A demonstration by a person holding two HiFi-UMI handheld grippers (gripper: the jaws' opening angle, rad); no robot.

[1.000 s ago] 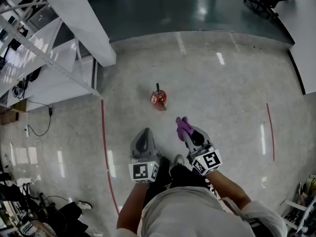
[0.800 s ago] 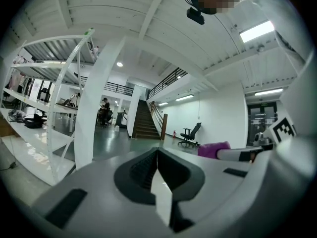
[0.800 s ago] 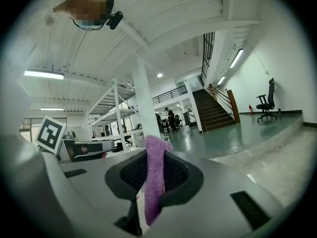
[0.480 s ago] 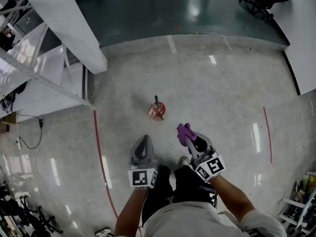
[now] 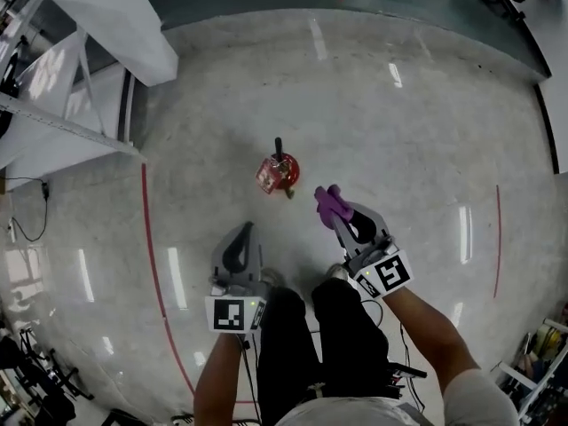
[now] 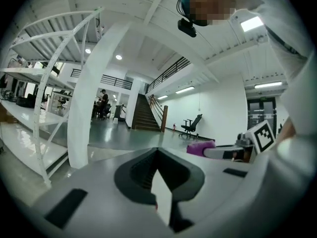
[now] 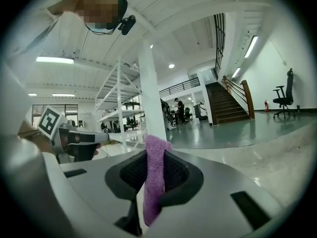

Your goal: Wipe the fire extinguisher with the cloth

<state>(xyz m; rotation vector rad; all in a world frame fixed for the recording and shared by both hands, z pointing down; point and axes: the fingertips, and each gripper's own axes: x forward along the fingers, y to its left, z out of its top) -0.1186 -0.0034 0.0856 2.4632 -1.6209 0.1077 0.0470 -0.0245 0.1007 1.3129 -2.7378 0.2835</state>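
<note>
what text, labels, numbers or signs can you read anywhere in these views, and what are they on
No legible text in any view.
fire extinguisher: a pale label on its side, too small and blurred to read.
left marker cube: a black-and-white square pattern, no letters or numbers.
right marker cube: the same kind of pattern, no letters or numbers.

- The fire extinguisher (image 5: 278, 174) is small and red with a black handle on top, and it stands upright on the speckled floor (image 5: 408, 140).
- The cloth (image 5: 327, 201) is purple and bunched. It is pinched between the jaws of the right gripper (image 5: 339, 215), near the extinguisher but apart from it.
</note>
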